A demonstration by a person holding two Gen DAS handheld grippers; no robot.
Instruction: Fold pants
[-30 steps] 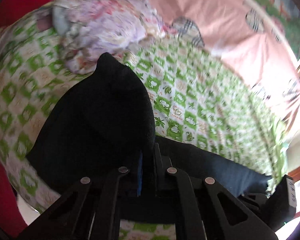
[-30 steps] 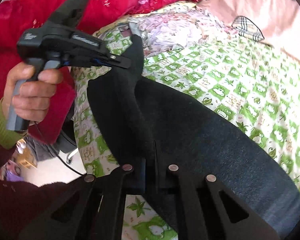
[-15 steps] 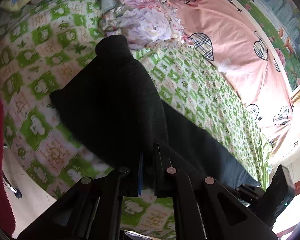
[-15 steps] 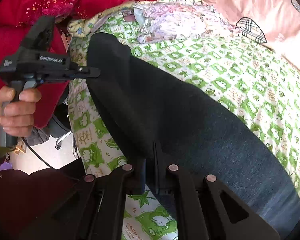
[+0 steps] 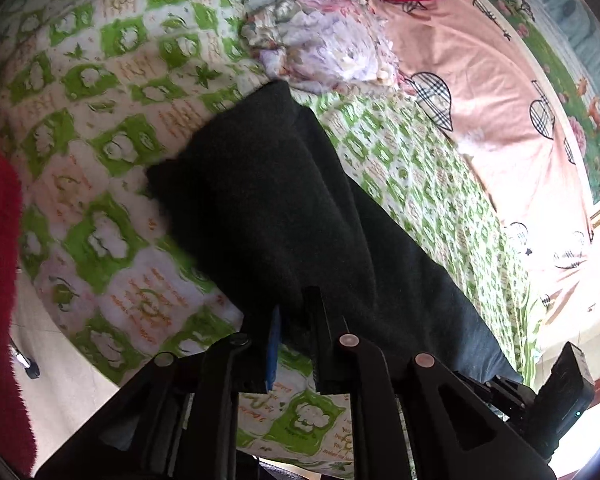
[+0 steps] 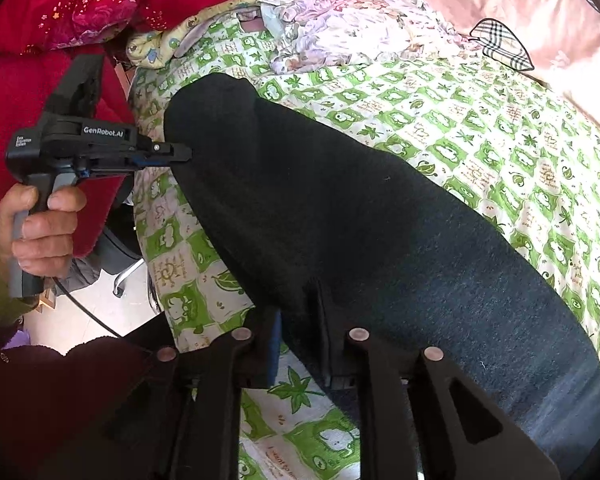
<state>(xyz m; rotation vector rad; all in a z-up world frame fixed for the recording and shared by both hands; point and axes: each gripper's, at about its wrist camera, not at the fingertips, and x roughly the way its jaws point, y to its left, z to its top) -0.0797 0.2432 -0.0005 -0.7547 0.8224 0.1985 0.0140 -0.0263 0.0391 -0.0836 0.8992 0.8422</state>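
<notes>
Black fleece sits between the fingers of my left gripper [image 5: 294, 312], whose jaws are opening on a narrow gap with the edge of the pants [image 5: 284, 216] in it; I cannot tell whether the blue-lined pads are touching the cloth. My right gripper [image 6: 298, 320] is likewise opening, its fingers a little apart around the near edge of the same pants [image 6: 360, 216], and there too I cannot tell if the pads press.

The pants lie as a long dark band across the bed, one rounded end up towards the crumpled floral cloth [image 5: 324, 44], the rest running down towards the lower right of both views. Under them is the green-and-white checked sheet [image 5: 100, 128], printed with small cartoon figures and lines of orange lettering too blurred for me to read.

In the right wrist view I see my left gripper side-on at the edge of the pants, with "GenRobot.AI" in white on its body and a smaller white label behind it that I cannot read. A hand [image 6: 40, 224] with a green cuff wraps its handle.

Further out are a pink sheet with plaid hearts [image 5: 480, 92] and a red blanket [image 6: 100, 0].
</notes>
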